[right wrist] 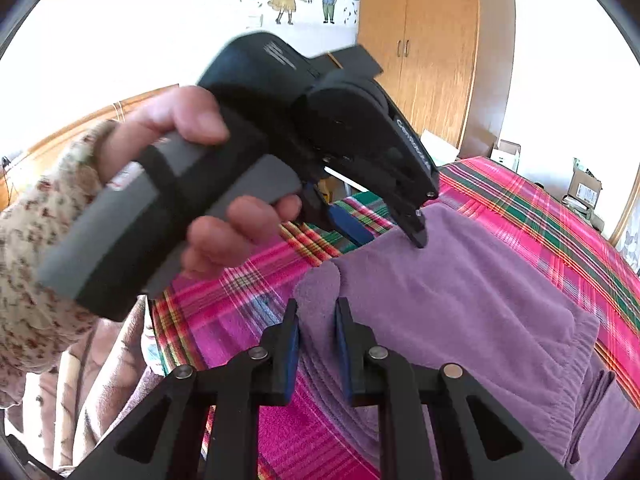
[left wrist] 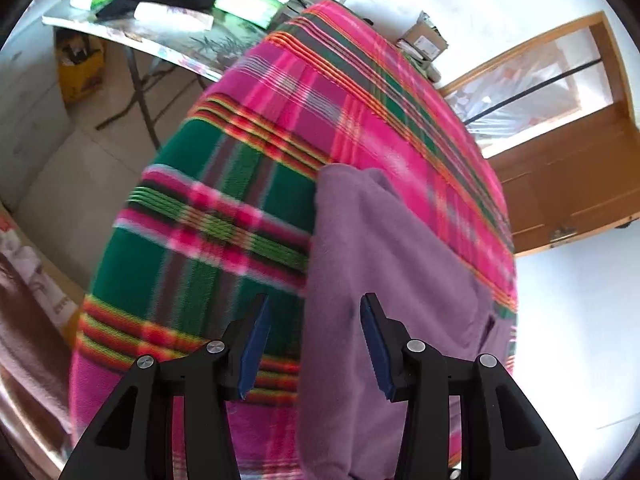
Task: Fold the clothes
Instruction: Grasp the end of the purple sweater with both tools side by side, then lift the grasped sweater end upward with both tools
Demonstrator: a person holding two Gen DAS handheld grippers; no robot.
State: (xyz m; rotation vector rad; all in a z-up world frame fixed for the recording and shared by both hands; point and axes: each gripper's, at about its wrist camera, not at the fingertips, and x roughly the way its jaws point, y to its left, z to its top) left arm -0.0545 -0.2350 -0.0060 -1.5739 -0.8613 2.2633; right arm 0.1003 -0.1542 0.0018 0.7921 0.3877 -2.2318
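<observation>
In the left wrist view, the soft mauve fleece garment (left wrist: 384, 280) lies on the bright pink-and-green plaid blanket (left wrist: 248, 184), toward the side of the blanket nearest the brown wooden door (left wrist: 560, 168). It already looks folded at least once: its left edge is a straight, doubled border running away from the camera. That edge gives the long axis, which points from the camera toward the blanket's far end. The left gripper (left wrist: 314, 344) hovers above the garment's near edge, its blue-padded fingers spread wide with nothing between them.

In the right wrist view, the same mauve garment (right wrist: 460, 308) spreads across the plaid blanket (right wrist: 532, 204), its gathered, elastic-looking band (right wrist: 568, 376) at the near right end, which suggests trousers, though I cannot be sure. The left gripper (right wrist: 384, 236), held by a hand (right wrist: 192, 168) in a floral sleeve (right wrist: 36, 264), touches down at the garment's far corner, jaws apart. The right gripper (right wrist: 318, 344) has its fingers either side of a raised corner flap, parted narrowly; whether they are pinching it I cannot tell. Judging from this, a first fold is done and another remains.
</observation>
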